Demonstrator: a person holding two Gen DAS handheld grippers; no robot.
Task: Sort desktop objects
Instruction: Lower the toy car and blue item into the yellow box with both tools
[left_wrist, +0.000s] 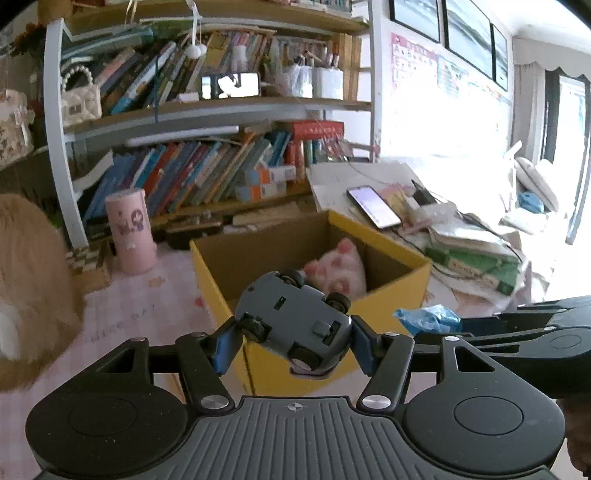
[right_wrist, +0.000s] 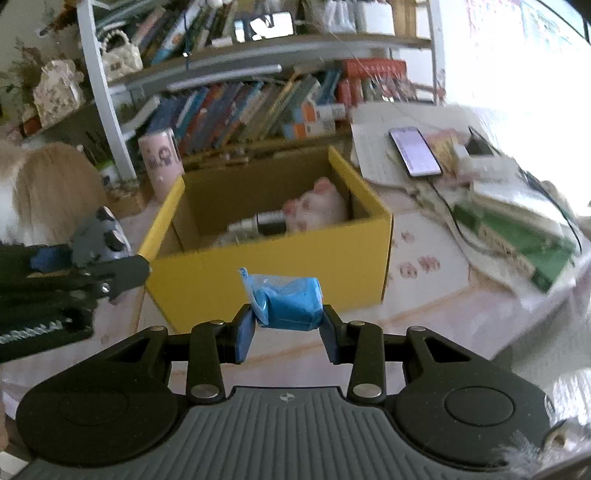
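Observation:
My left gripper (left_wrist: 293, 338) is shut on a grey toy car (left_wrist: 295, 317), held underside up with its wheels showing, just in front of the near wall of the yellow cardboard box (left_wrist: 218, 295). My right gripper (right_wrist: 288, 325) is shut on a blue plastic-wrapped packet (right_wrist: 286, 302), held in front of the same box (right_wrist: 280, 266). Inside the box lie a pink-and-white plush toy (right_wrist: 317, 206) and a dark-and-silver cylinder (right_wrist: 266, 221). In the right wrist view the left gripper with the car (right_wrist: 99, 236) is at the left edge; in the left wrist view the blue packet (left_wrist: 428, 319) shows at the right.
A pink cylindrical container (left_wrist: 129, 230) stands left of the box on the pink tablecloth. A phone (left_wrist: 373, 206) on a cable lies on papers and stacked books (left_wrist: 476, 254) to the right. A crowded bookshelf (left_wrist: 207, 177) is behind. A furry orange-white animal (left_wrist: 29, 288) sits at the left.

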